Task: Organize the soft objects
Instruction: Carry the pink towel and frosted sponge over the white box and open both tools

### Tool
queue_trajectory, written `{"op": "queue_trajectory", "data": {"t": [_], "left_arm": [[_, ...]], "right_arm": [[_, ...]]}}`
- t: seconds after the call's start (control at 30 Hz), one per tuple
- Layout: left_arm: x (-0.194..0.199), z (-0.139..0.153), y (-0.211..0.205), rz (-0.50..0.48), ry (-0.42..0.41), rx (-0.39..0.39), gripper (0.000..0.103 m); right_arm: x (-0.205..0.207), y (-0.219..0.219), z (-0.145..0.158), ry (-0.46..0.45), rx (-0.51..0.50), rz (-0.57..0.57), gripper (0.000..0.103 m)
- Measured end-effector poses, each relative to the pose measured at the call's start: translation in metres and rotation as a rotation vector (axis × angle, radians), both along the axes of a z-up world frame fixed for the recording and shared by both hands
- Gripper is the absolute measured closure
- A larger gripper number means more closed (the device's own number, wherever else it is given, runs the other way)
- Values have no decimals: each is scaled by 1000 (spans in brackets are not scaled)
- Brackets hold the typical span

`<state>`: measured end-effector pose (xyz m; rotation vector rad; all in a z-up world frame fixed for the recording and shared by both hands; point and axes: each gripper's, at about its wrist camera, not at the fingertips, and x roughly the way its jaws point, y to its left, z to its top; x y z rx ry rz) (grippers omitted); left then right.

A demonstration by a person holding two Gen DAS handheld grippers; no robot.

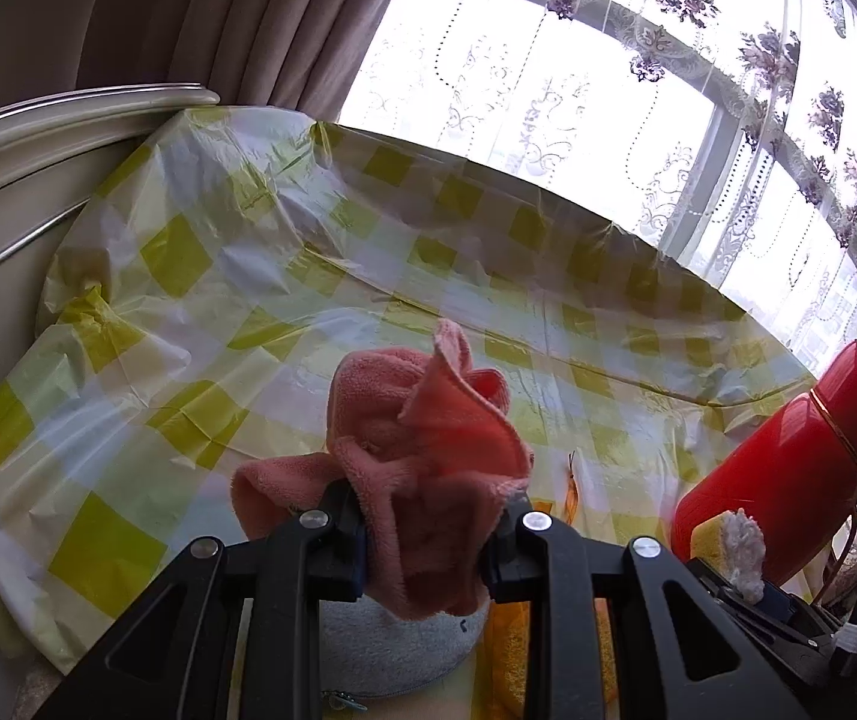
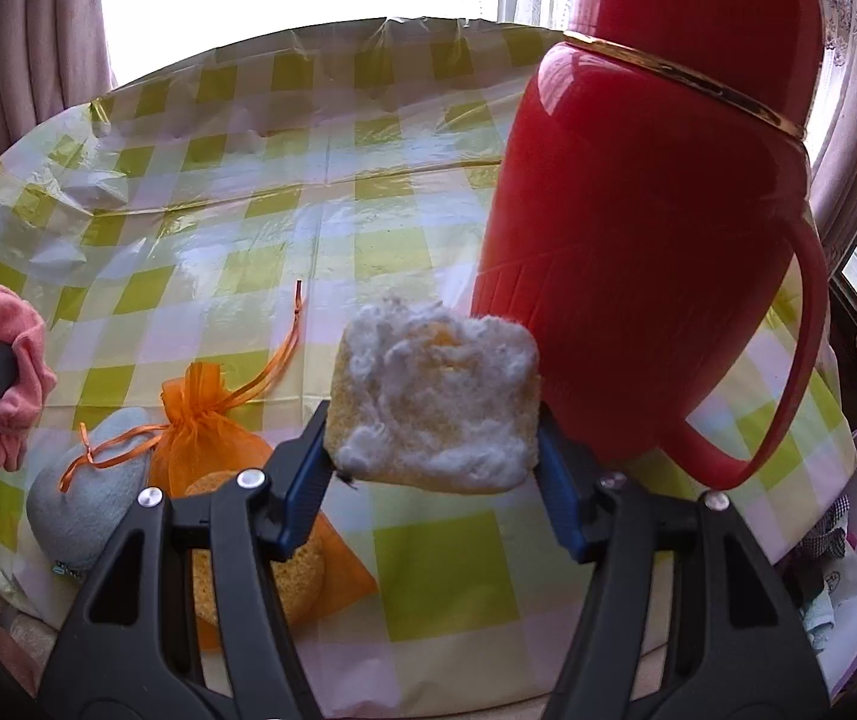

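Two hand-held grippers each carry something soft above the checked bench (image 2: 440, 588). Left hand-held gripper (image 1: 428, 546) is clamped tight on a bunched pink towel (image 1: 428, 450), raised over a grey pouch (image 1: 392, 648). Right hand-held gripper (image 2: 434, 456) pinches a yellow sponge (image 2: 437, 402) with a white fluffy face between its blue pads, partly closed. From the sponge, a red thermos (image 2: 644, 210) stands at two o'clock; an orange mesh bag (image 2: 212, 432) lies at nine o'clock.
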<state>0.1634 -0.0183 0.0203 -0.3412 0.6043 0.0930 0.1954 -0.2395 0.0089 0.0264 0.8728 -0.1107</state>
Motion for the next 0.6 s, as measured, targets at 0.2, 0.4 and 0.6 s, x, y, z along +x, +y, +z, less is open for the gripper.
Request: {"op": "queue_trajectory", "data": {"t": [0.2,0.4,0.6], "left_arm": [[-12,5,-24,-56,8,11,75],[-25,9,-46,-95,10,20,75],[-40,12,-68,-134,17,24,75]], "right_arm": [[-20,-15,4,9,6,3,38],[-38,-32,4,20,22,-7,38],[-55,-48,9,16,32,-18,38]]}}
